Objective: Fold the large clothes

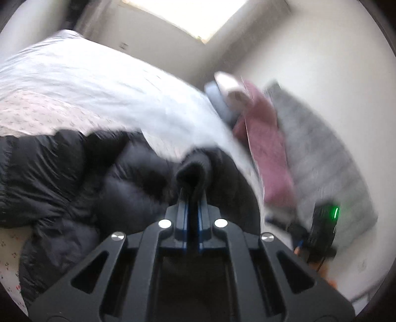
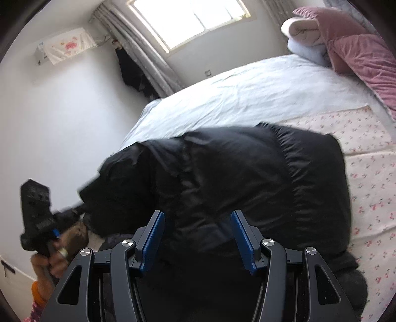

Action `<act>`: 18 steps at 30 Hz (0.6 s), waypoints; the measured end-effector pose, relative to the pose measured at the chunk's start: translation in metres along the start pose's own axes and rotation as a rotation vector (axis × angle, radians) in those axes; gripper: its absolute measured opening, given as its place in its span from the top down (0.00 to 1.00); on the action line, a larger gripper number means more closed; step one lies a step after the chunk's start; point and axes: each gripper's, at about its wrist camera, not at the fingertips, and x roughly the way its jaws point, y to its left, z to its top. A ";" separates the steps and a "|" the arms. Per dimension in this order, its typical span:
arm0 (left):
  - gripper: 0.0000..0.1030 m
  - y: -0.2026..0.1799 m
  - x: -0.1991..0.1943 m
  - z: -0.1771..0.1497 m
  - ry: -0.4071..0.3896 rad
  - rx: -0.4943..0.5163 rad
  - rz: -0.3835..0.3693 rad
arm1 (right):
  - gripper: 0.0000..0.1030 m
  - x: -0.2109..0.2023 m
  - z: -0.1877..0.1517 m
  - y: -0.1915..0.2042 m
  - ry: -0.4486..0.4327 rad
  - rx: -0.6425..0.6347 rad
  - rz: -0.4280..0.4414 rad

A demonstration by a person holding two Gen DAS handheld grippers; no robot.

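Room: bedroom, bed (image 2: 247,94) under a bright window (image 2: 188,19), pink quilt (image 2: 358,52) piled at the bed's head.
Jacket: black puffer jacket (image 2: 247,178) sprawled on the bed's near side, long axis running across my view.
Left claw: my left gripper (image 1: 193,195) is clenched on the jacket's cuff end.
Right claw: my right gripper (image 2: 196,223) hangs released, right over the jacket body.
Next, I reckon: carry the cuff across toward the body; left does the work.

Right tool (image 2: 196,237) gapes over black jacket (image 2: 247,178)
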 end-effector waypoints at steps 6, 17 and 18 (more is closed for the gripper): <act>0.91 0.044 0.047 0.016 0.118 0.069 0.673 | 0.39 -0.001 0.006 -0.019 -0.043 0.064 -0.018; 0.22 0.034 0.013 0.003 -0.016 0.055 0.539 | 0.39 -0.002 0.001 -0.009 -0.017 0.051 -0.032; 0.18 0.036 0.012 0.004 -0.013 0.046 0.554 | 0.39 -0.005 0.000 -0.006 -0.018 0.042 -0.031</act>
